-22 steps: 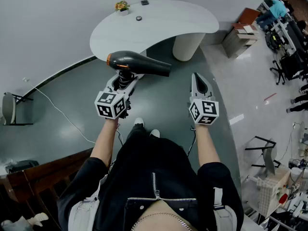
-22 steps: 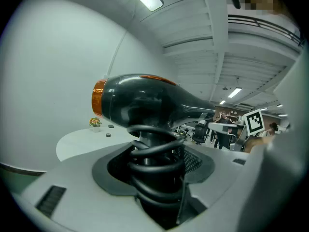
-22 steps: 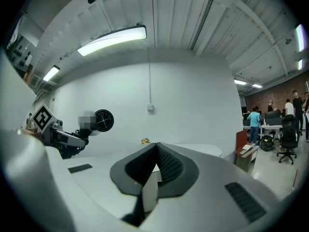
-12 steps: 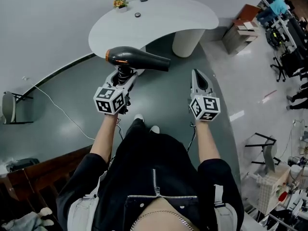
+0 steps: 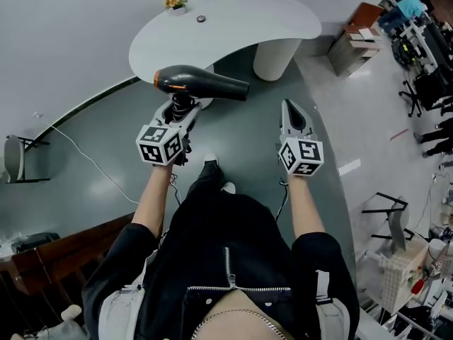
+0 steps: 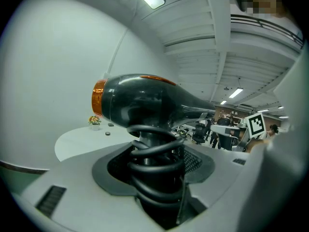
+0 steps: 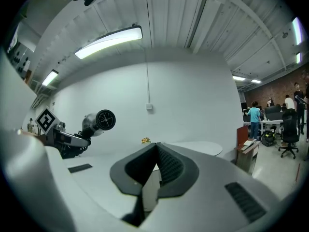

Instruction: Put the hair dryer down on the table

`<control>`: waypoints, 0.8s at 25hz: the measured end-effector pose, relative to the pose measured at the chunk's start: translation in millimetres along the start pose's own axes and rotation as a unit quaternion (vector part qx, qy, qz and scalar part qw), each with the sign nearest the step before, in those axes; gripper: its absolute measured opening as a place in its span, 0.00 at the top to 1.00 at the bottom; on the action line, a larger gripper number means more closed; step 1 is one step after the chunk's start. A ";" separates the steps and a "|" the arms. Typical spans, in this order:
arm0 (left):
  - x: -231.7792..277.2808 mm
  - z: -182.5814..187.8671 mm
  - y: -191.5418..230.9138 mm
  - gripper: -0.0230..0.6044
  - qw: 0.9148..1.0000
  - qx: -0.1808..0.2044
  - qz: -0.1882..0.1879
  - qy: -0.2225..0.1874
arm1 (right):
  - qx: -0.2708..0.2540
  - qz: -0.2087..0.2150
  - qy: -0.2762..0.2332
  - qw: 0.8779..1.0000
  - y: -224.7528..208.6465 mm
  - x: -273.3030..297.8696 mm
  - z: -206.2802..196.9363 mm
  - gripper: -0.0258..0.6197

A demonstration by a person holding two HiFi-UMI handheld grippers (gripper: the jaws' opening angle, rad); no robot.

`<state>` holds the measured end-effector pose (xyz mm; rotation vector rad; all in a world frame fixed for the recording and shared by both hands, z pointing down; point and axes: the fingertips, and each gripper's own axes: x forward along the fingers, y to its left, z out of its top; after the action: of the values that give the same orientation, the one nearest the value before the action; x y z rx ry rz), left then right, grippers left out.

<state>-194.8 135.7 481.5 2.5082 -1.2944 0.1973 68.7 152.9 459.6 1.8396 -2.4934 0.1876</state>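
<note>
Bright, even indoor light from ceiling strip lights, soft shadows, heavy fisheye bending at edges, blurred foreground.

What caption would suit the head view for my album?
Left tool grips a black hair dryer, not yet at the white table.

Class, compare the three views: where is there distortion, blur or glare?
Head view: evenly lit and sharp, with pale glare on the floor. Left gripper view: strong fisheye with black corners; the hair dryer is sharp, the nearest foreground soft. Right gripper view: same fisheye; the ceiling light is blown out white.
</note>
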 end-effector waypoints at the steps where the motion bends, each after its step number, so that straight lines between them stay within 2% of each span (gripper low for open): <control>1: 1.8 0.9 0.0 0.56 1.000 0.001 -0.001 0.000 | 0.000 -0.001 0.000 1.000 -1.5 0.3 0.2 0.95; 8: 25.7 2.0 -2.2 0.56 1.000 0.003 -0.013 0.005 | 0.001 -0.005 0.009 1.000 -15.3 11.9 -2.8 0.95; 14: 55.0 9.4 7.3 0.56 1.000 0.015 -0.014 0.012 | -0.001 -0.001 0.013 1.000 -25.9 42.3 1.0 0.95; 20: 89.9 27.2 26.7 0.56 1.000 0.011 -0.016 0.013 | 0.000 0.000 0.014 1.000 -40.1 81.9 11.2 0.95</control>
<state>-164.7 42.9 484.9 2.5338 -1.2484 0.2359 83.1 62.1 459.9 1.8247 -2.4734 0.2121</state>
